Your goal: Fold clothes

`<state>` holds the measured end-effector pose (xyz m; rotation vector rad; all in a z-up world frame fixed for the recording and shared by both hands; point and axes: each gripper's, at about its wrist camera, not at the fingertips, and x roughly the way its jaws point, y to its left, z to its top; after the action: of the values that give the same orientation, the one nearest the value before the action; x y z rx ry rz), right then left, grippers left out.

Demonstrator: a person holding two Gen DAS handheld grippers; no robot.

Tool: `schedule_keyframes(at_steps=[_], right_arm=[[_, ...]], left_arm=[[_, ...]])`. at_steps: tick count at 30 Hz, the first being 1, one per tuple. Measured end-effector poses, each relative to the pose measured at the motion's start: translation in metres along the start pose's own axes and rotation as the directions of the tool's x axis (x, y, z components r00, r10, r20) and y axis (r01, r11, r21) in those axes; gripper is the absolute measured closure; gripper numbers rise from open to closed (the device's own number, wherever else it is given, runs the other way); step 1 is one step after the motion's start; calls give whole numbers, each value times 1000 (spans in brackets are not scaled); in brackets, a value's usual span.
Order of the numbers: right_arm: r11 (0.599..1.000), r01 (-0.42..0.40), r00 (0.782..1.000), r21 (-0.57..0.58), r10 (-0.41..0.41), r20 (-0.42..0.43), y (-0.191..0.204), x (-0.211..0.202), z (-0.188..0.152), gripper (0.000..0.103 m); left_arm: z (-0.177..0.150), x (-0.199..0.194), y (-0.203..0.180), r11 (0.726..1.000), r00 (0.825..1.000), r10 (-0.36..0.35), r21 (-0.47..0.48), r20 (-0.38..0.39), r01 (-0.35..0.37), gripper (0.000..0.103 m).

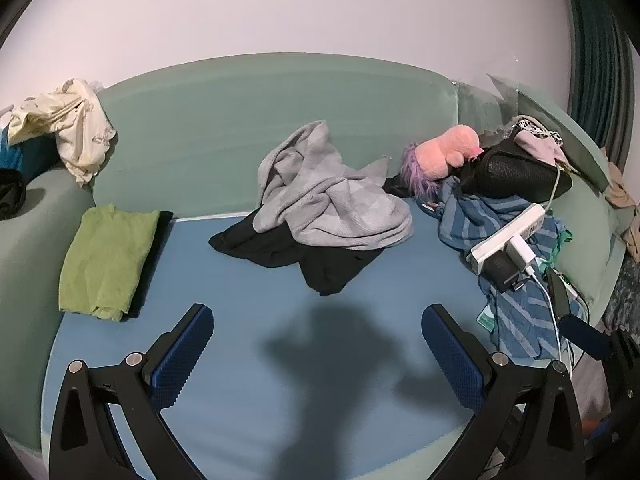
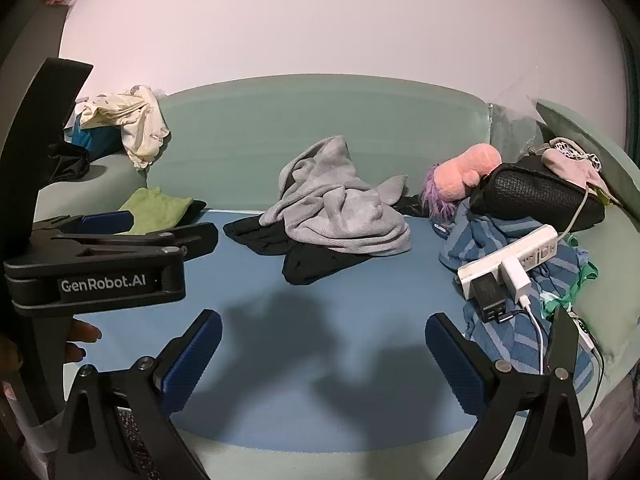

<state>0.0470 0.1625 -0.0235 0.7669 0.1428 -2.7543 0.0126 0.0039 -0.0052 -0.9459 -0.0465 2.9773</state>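
A crumpled grey knit garment (image 1: 328, 196) (image 2: 340, 208) lies on a black garment (image 1: 296, 256) (image 2: 312, 256) in the middle of the blue seat (image 1: 256, 320) (image 2: 320, 328). A folded green cloth (image 1: 108, 256) (image 2: 158, 208) rests on a dark folded piece at the seat's left end. My left gripper (image 1: 318, 312) hangs open over the bare front of the seat, well short of the pile. My right gripper (image 2: 324, 320) is open too, nothing between its pads. The left gripper's body (image 2: 100, 256) shows side-on at the left of the right wrist view, fingers (image 2: 80, 336) of a hand under it.
A striped blue cloth (image 1: 516, 312) (image 2: 504, 336), a white power strip with plugs and cables (image 1: 508, 240) (image 2: 508, 264), a black bag (image 1: 516, 176) (image 2: 540, 196) and a pink plush toy (image 1: 444, 152) (image 2: 464, 176) crowd the seat's right end. Cream clothes (image 1: 68, 124) (image 2: 132, 128) hang on the left armrest.
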Motion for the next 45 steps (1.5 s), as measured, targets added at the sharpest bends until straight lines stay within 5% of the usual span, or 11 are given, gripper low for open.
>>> schedule_keyframes(at_steps=[45], right_arm=[[999, -10, 999, 30, 12, -43, -5, 11, -13, 0]], left_arm=[[6, 1, 0, 999, 999, 35, -15, 15, -35, 0]])
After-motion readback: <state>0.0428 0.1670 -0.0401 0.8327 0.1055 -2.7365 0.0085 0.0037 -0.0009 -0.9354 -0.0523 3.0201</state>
